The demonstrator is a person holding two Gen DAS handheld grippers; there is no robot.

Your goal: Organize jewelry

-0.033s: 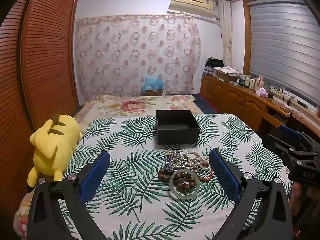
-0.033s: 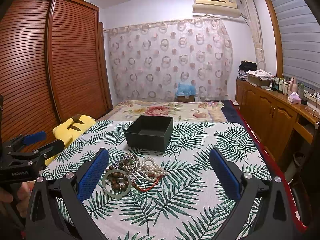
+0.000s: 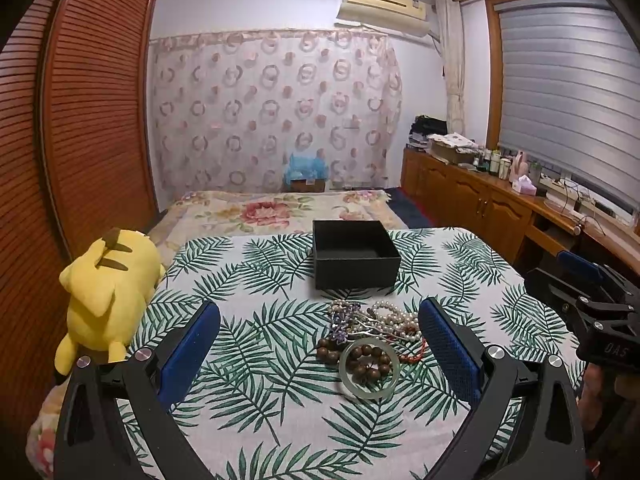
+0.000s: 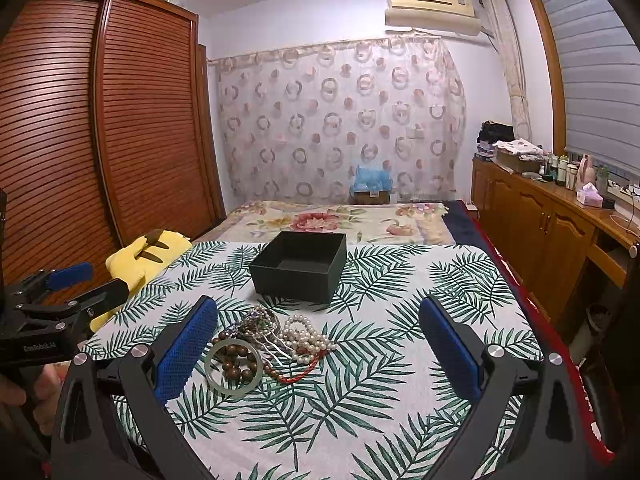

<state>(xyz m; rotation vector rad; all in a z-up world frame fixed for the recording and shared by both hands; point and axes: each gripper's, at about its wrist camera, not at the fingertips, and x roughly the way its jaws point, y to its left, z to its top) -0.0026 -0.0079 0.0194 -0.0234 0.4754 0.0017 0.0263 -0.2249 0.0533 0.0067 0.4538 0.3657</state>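
Leaf-print cloth (image 3: 260,412) covers the work surface. Left gripper (image 3: 320,344) spread, holding nothing; jewelry (image 3: 370,340) lies between its fingers, box (image 3: 354,254) beyond. Right gripper (image 4: 320,344) spread, holding nothing; jewelry just inside its left finger (image 4: 186,346).

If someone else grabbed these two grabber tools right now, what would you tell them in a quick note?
Left hand-held gripper: open, empty, hovering over the table.
Right hand-held gripper: open, empty, likewise.
The jewelry pile (pearl strand, wooden bead bracelet, pale green bangle, red cord, a silver piece) lies on the leaf-print cloth, just in front of the black box.
Done: nothing; the box looks empty.
Left: move every piece into the box, one at a time, since the strands look tangled.
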